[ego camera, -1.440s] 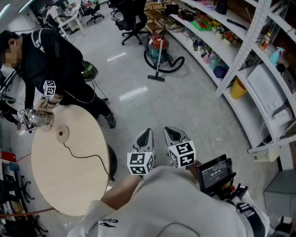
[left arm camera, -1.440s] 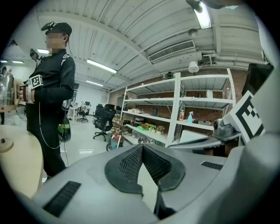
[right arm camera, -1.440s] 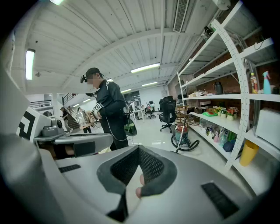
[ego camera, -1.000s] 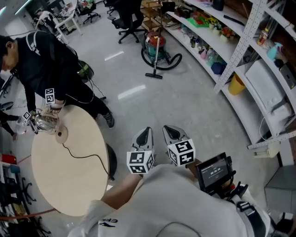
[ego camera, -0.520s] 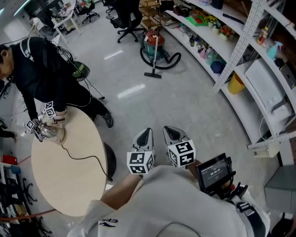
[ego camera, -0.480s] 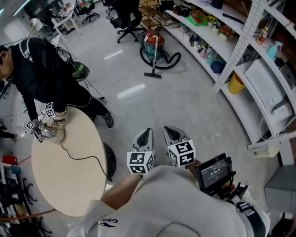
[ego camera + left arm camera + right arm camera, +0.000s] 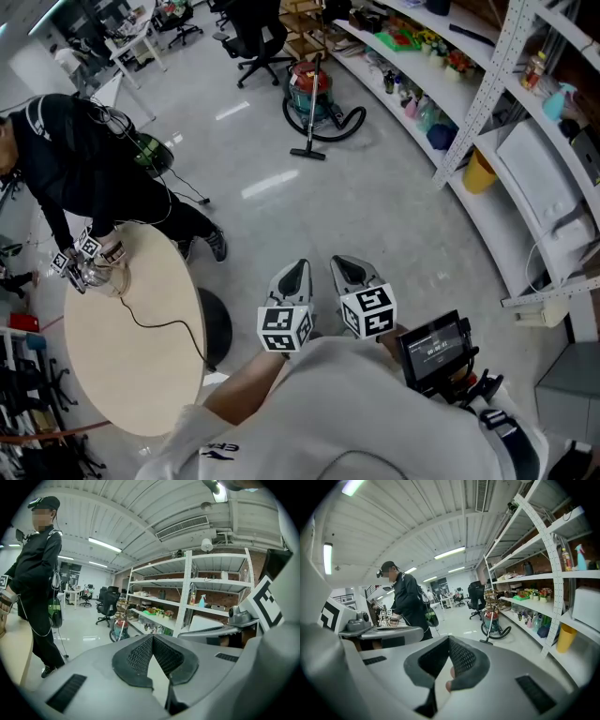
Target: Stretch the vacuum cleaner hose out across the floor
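Left claw [image 7: 296, 272], right claw [image 7: 345, 269] — both shut, empty. Hose [image 7: 352, 125] curled at base of vacuum [image 7: 307, 86], well ahead; loop on vacuum's right — right claw nearer.

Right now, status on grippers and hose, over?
Left gripper, right gripper shut, empty. Hose looped by vacuum canister, far ahead, untouched. Table and person off left, not in path.

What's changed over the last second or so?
The person in black has leaned leftward and brought a glass object further onto the round table. Nothing gripped or released: left gripper and right gripper remain shut, empty, side by side; vacuum cleaner and looped hose untouched.
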Demonstrator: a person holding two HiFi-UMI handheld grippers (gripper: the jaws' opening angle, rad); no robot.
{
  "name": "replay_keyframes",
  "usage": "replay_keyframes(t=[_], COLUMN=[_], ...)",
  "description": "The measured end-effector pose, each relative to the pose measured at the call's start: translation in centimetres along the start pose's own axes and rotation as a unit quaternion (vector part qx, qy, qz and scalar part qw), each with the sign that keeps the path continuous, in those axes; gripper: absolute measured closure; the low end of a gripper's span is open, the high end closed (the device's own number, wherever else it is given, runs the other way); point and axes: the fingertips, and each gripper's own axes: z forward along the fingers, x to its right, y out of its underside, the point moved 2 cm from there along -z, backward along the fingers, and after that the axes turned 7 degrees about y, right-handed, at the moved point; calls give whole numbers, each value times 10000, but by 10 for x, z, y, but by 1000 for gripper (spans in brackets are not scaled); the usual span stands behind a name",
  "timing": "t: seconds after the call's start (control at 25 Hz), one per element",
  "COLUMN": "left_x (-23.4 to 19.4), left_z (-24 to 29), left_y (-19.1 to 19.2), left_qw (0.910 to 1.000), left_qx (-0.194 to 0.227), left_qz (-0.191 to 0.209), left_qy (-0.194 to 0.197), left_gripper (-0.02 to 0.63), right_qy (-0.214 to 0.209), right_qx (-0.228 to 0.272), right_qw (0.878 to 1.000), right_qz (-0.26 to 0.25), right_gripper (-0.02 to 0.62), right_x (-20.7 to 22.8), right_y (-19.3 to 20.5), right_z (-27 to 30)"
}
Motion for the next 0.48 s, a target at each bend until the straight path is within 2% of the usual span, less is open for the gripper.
replay_keyframes(t=[0.28, 0.48], left_x=[1, -14], left_z=[22, 48], left_y=[0, -8], left_qw=[9999, 10000], left_qx=[-87, -55], left_qz=[-11, 12], left_qy=[-87, 3], left_gripper=[604, 604], right_qy=[66, 209], right_qx=[23, 10], right_qw=[9999, 9997], right_qz=[110, 159], right_gripper=[601, 601], right_x=[21, 36], right_y=[-5, -15], right_z=[7, 31])
